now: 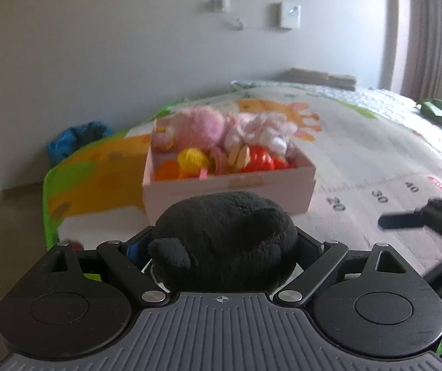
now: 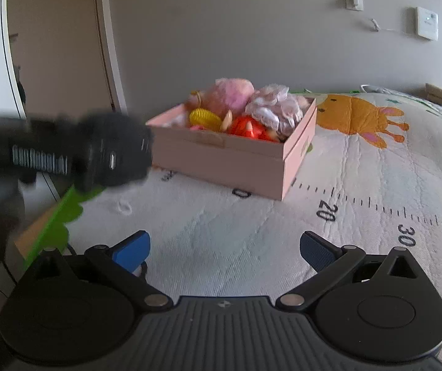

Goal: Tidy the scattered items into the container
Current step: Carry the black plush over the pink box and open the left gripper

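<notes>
The left hand-held gripper (image 1: 224,247) pinches a black plush toy (image 1: 224,238) between its wide-set jaws. The right hand-held gripper (image 2: 224,252) is spread, holding nothing. Just beyond both, on the printed play mat (image 2: 360,179), sits the pink box (image 1: 230,190) heaped with toys.

1. Left gripper (image 1: 224,247): jaws spread wide, closed on a black plush (image 1: 224,241) that fills the gap between them; pointed forward and somewhat downward.
2. Right gripper (image 2: 224,252): jaws apart, blue pads (image 2: 132,250) bare, nothing between them; pointed forward and somewhat downward.
3. In the right wrist view the left gripper appears blurred at left, plush at its tip.
</notes>
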Tool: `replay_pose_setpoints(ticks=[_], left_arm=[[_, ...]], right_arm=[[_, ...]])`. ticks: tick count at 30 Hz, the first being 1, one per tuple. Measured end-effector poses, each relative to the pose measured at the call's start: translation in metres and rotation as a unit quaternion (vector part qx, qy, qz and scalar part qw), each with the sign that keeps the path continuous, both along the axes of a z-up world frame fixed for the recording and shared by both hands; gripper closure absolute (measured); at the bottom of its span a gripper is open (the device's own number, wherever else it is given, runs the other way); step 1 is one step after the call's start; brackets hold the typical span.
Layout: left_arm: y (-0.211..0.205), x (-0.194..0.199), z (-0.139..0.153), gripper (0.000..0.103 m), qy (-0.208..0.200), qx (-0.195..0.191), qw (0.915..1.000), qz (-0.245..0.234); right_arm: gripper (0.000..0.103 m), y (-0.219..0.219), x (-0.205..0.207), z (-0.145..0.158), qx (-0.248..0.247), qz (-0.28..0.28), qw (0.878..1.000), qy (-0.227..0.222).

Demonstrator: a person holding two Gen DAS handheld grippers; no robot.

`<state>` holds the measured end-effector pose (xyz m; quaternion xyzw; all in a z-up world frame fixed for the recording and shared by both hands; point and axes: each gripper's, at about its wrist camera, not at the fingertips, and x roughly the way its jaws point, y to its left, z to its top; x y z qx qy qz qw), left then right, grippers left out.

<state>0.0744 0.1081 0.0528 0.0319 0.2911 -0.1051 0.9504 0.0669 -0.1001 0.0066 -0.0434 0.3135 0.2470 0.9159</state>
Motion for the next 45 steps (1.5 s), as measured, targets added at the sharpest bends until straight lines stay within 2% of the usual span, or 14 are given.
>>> replay_pose_setpoints(ticks=[6,11,18,22,25,29,34,38,40,43,45], left_arm=[[-0.001,0.028,0.038,0.01,-0.073,0.008,0.9971,-0.018],[-0.006,0.067,0.054,0.009,-0.101,0.006,0.9948,-0.015],[-0.012,0.113,0.046,0.009,-0.097,-0.003,0.9952,-0.011],[-0.009,0.115,0.041,0.008,-0.089,-0.011,0.9958,-0.017],[0.002,0.112,0.039,0.007,-0.085,-0.015,0.9962,-0.005],[0.015,0.109,0.032,0.006,-0.063,-0.013,0.9979,-0.002],[0.022,0.103,0.014,0.004,-0.044,0.017,0.9989,-0.007],[0.024,0.12,0.007,0.002,-0.032,0.028,0.9988,0.024],[0.011,0.13,0.001,0.003,-0.021,0.06,0.9971,0.04],[-0.007,0.133,-0.008,0.003,-0.017,0.078,0.9968,0.001],[-0.013,0.128,-0.007,0.003,-0.028,0.079,0.9965,-0.006]], right_arm=[[0.0,-0.013,0.002,-0.001,0.005,-0.03,1.0,0.003],[0.0,-0.022,0.007,-0.006,0.006,-0.046,0.999,0.011],[0.0,-0.033,0.01,-0.011,0.01,-0.062,0.998,0.022],[0.0,-0.033,0.011,-0.014,0.013,-0.061,0.998,0.027],[0.0,-0.032,0.011,-0.015,0.012,-0.059,0.998,0.028],[0.0,-0.031,0.011,-0.016,0.012,-0.059,0.998,0.031],[0.0,-0.03,0.012,-0.017,0.01,-0.057,0.998,0.035],[0.0,-0.027,0.012,-0.019,0.008,-0.054,0.998,0.037],[0.0,-0.028,0.01,-0.017,0.006,-0.054,0.998,0.032],[0.0,-0.032,0.009,-0.016,0.002,-0.063,0.998,0.03],[0.0,-0.035,0.01,-0.017,0.001,-0.067,0.997,0.033]])
